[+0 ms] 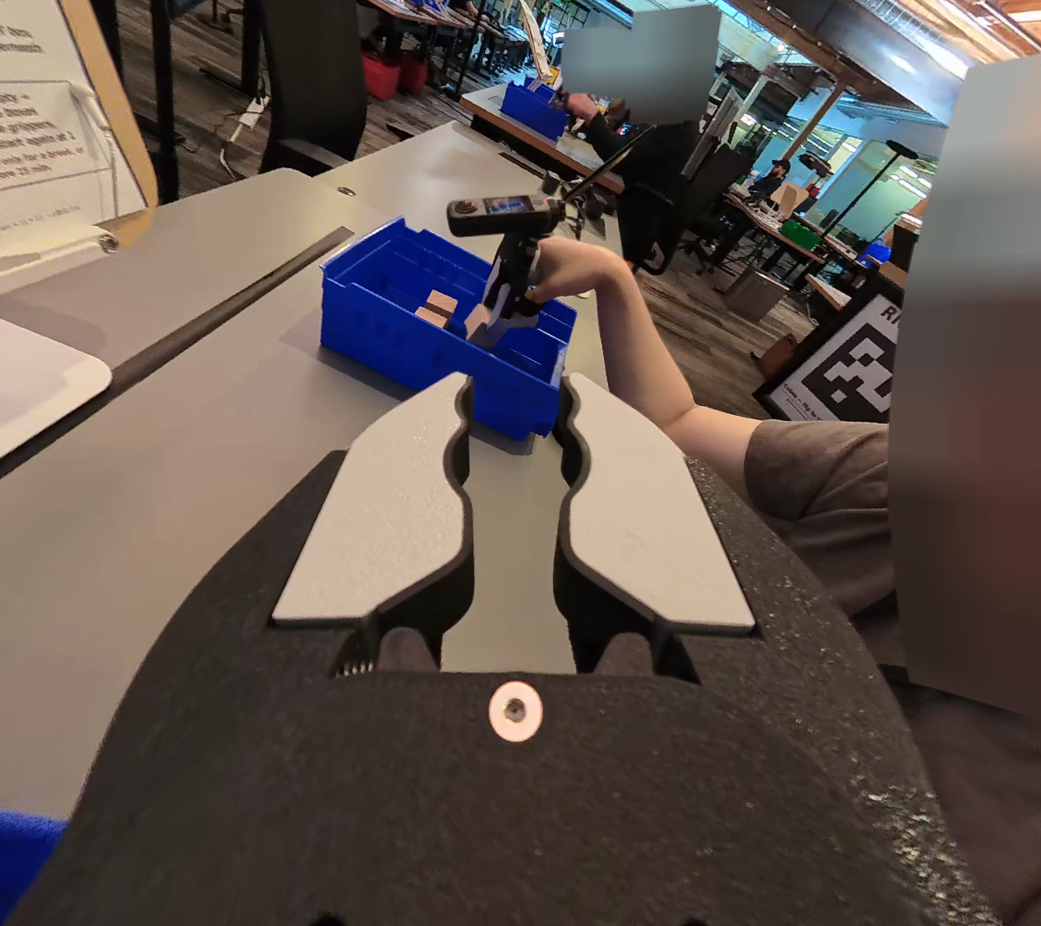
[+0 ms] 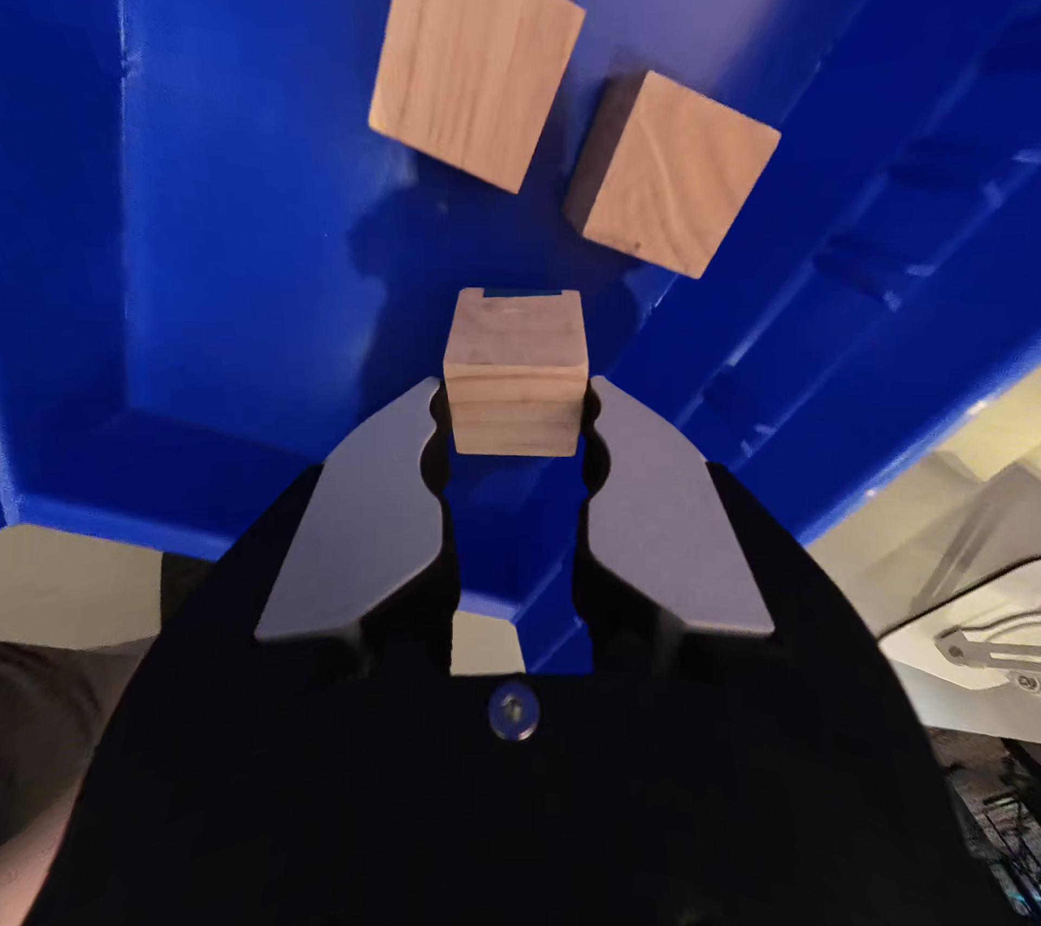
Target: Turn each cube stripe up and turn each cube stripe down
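Nearest the right wrist camera, at six o'clock: right gripper (image 2: 514, 395), jaws clamped on the two side faces of a small wooden cube (image 2: 515, 375), held clear of the floor of the blue bin (image 2: 236, 234). Blue stripe (image 2: 523, 293) just visible as a thin band along the cube's far top edge at twelve o'clock, so the striped face points away from the camera, toward the bin floor; no real long axis to a cube, though the stripe runs nine to three, crosswise to the fingers. Judged as mid-turn: gripped and lifted, not set down yet. Farther on, at eleven o'clock, a larger-looking cube (image 2: 476, 48) lying plain face toward the camera; just beside it at one o'clock, close but apart, a third cube (image 2: 679, 175), also plain face toward the camera with one dark side in shadow. No stripe showing on either, so likely stripe down or sideways; cannot tell which. Likely at most one cube in hand and two left, though how many are already turned is not readable. From the left wrist camera, near at six o'clock: left gripper (image 1: 514, 395), jaws parted to a middling gap and holding nothing, hovering over the grey table (image 1: 169, 448), short of the bin at twelve o'clock. Beyond it, the other gripper dipped into the bin, cubes beside it.
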Tool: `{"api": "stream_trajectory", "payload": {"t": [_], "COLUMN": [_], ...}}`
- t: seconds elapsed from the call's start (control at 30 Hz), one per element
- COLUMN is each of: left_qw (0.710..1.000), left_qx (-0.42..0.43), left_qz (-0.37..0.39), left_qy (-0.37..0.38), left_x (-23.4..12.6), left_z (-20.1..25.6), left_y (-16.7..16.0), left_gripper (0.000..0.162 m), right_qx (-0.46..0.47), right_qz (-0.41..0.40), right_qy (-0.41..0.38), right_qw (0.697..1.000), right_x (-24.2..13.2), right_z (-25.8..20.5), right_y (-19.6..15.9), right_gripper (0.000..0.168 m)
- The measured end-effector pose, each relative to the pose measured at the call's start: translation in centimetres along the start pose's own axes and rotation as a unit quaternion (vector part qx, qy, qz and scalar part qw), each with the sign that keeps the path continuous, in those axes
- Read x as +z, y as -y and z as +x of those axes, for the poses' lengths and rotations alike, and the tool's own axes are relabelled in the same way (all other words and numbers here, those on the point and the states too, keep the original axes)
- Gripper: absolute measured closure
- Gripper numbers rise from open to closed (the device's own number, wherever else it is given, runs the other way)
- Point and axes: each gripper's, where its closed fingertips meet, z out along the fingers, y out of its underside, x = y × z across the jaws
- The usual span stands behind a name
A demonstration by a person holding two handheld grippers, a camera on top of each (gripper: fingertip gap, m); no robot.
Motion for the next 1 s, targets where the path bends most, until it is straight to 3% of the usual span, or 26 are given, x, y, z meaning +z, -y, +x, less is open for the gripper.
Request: {"api": "stream_trajectory", "payload": {"t": [0.23,0.37,0.53,0.67,0.83,1.0], "left_qw": [0.996,0.978,0.92,0.842,0.79,0.765], "left_qx": [0.024,0.057,0.038,0.035,0.049,-0.004], "left_qz": [-0.033,-0.047,-0.178,-0.278,-0.37,-0.404], "left_qy": [0.074,0.197,0.347,0.46,0.487,0.501], "left_x": [-4.2,-9.0,-14.3,-17.7,-19.1,-21.0], "left_z": [-0.8,-2.6,-7.0,-11.6,-16.4,-19.4], "left_y": [-0.2,-0.4,-5.2,-7.8,-11.0,-13.8], "left_gripper": [0.133,0.133,0.127,0.127,0.125,0.116], "right_qx": [-0.009,0.004,0.003,-0.008,-0.042,-0.061], "right_qz": [-0.037,-0.038,0.015,0.056,0.052,0.049], "right_qy": [-0.025,-0.031,-0.054,-0.063,-0.066,-0.051], "right_qw": [0.999,0.999,0.998,0.996,0.996,0.996], "right_x": [1.3,1.3,-0.6,-2.0,-1.8,-1.5], "right_z": [1.2,1.3,1.5,0.9,-0.2,-1.1], "right_y": [-0.7,-0.4,0.9,2.0,2.5,2.8], "right_gripper": [0.122,0.119,0.109,0.109,0.109,0.108]}}
